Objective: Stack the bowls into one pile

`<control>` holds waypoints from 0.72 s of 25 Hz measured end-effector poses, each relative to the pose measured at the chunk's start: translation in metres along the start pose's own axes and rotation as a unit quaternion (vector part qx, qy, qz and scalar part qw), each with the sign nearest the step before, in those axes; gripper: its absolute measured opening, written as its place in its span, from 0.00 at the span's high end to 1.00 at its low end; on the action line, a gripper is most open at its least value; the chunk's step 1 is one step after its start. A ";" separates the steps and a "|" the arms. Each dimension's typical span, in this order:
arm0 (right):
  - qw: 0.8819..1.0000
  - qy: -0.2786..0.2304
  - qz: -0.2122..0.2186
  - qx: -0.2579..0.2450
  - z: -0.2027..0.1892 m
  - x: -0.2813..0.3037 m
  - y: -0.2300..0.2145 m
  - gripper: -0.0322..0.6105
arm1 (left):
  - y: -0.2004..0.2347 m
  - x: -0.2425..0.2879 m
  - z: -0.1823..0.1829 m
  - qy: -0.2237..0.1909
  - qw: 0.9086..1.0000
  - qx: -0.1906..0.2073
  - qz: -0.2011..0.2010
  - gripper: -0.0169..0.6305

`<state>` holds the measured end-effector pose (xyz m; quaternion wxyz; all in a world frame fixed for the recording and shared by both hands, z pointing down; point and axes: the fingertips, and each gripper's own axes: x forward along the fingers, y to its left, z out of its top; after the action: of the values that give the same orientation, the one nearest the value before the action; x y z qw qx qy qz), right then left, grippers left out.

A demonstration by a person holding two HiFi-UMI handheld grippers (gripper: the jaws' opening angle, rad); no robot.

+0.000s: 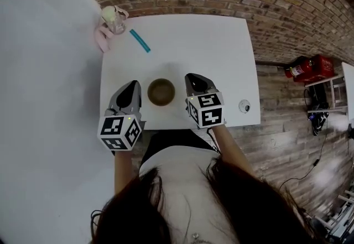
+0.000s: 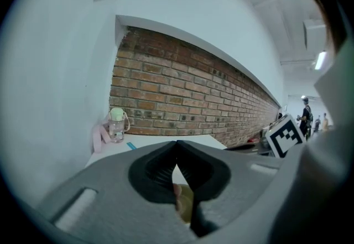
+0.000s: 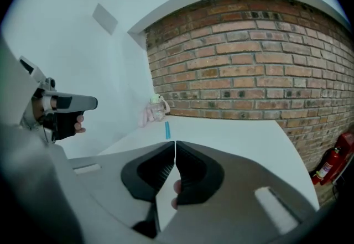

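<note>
A brown bowl (image 1: 161,92), which looks like one pile, sits on the white table (image 1: 221,55) near its front edge. I cannot tell how many bowls are in it. My left gripper (image 1: 131,86) hovers just left of the bowl, and my right gripper (image 1: 193,78) just right of it; neither touches it. In the left gripper view the left gripper (image 2: 177,143) has its jaws closed tip to tip with nothing between them. In the right gripper view the right gripper (image 3: 175,143) is likewise shut and empty.
At the table's far left corner stand a clear bottle with a green lid (image 1: 113,19) and a pink object (image 1: 102,38), with a teal stick (image 1: 140,40) beside them. A small round item (image 1: 244,106) lies near the front right corner. A red fire extinguisher (image 1: 310,67) lies on the floor.
</note>
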<state>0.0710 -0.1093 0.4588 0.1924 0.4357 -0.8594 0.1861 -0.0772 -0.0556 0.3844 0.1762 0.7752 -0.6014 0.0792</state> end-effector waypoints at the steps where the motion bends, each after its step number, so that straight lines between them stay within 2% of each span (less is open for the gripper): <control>1: 1.000 -0.008 -0.003 -0.006 0.006 -0.003 0.000 0.93 | 0.000 0.001 0.003 -0.003 1.000 0.002 -0.002 0.97; 10: 0.994 -0.090 -0.042 -0.054 0.055 -0.038 0.017 0.94 | 0.000 -0.004 0.040 -0.045 0.998 0.049 -0.021 0.97; 18: 0.983 -0.143 -0.085 -0.075 0.069 -0.072 0.045 0.95 | -0.002 -0.026 0.058 -0.075 0.993 0.084 -0.046 0.97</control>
<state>0.0616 -0.0698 0.3572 0.1148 0.5134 -0.8494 0.0405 -0.0876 -0.0533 0.3216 0.0684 0.8179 -0.5679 0.0624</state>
